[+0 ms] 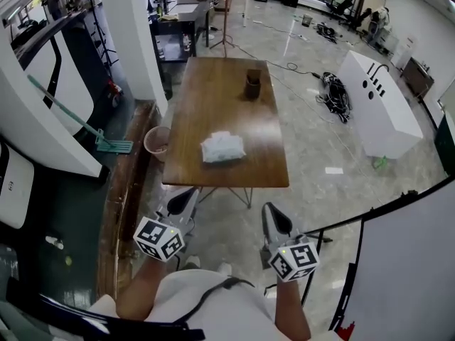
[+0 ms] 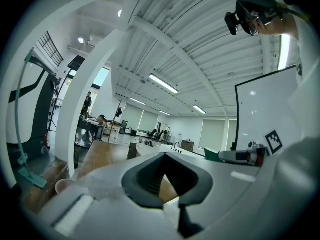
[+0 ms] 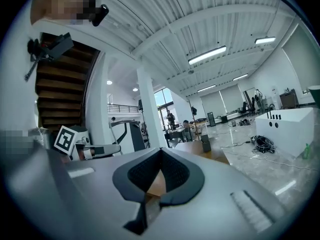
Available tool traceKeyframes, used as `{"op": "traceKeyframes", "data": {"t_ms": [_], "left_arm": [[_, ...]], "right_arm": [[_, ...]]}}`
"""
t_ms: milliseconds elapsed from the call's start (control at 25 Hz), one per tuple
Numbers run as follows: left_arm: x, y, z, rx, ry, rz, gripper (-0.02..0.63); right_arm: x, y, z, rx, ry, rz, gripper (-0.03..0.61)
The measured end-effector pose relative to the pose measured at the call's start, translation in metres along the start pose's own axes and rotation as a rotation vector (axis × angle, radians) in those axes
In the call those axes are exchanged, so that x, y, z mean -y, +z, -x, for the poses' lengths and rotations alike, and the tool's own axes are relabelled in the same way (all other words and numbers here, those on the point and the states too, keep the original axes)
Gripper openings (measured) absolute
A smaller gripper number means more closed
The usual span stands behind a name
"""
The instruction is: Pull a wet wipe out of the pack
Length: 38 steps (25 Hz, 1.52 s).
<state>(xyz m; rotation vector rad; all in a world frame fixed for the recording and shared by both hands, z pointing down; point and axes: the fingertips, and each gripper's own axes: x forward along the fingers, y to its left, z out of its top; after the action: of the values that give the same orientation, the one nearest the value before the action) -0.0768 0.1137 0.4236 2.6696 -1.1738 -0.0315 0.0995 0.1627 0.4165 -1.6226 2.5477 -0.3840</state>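
Approach stage: both grippers empty, short of the table.

The pack (image 1: pixel 222 148) lies flat on the table (image 1: pixel 213 98), toward its near end and about midway across, lid side not readable from here. A dark cup (image 1: pixel 253 84) stands at the table's far end, well apart from the pack, so it should not interfere. The left gripper (image 1: pixel 186 199) and right gripper (image 1: pixel 274 215) hang off the table's near edge, above the floor, one on each side of the person's body. In the gripper views the left (image 2: pixel 164 155) and right (image 3: pixel 161 150) jaw tips meet, with nothing between them. Judgement: they are carried closed and low because nothing is in reach yet. One will likely have to pin the pack while the other plucks the wipe, since a light pack would lift with the pull.
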Motion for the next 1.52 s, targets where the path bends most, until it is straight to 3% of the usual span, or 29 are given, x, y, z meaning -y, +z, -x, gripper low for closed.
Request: {"op": "traceKeyframes", "data": {"t_ms": [720, 1080, 1520], "left_arm": [[0.026, -0.017, 0.007, -0.024, 0.061, -0.004, 0.006], [-0.007, -0.015, 0.0, -0.012, 0.112, 0.016, 0.006], [-0.06, -0.005, -0.073, -0.029, 0.055, -0.027, 0.003]], "right_arm": [[0.015, -0.025, 0.031, -0.067, 0.043, -0.014, 0.003], [0.026, -0.02, 0.007, -0.083, 0.041, -0.011, 0.004], [0.051, -0.009, -0.069, -0.087, 0.015, 0.019, 0.005]]}}
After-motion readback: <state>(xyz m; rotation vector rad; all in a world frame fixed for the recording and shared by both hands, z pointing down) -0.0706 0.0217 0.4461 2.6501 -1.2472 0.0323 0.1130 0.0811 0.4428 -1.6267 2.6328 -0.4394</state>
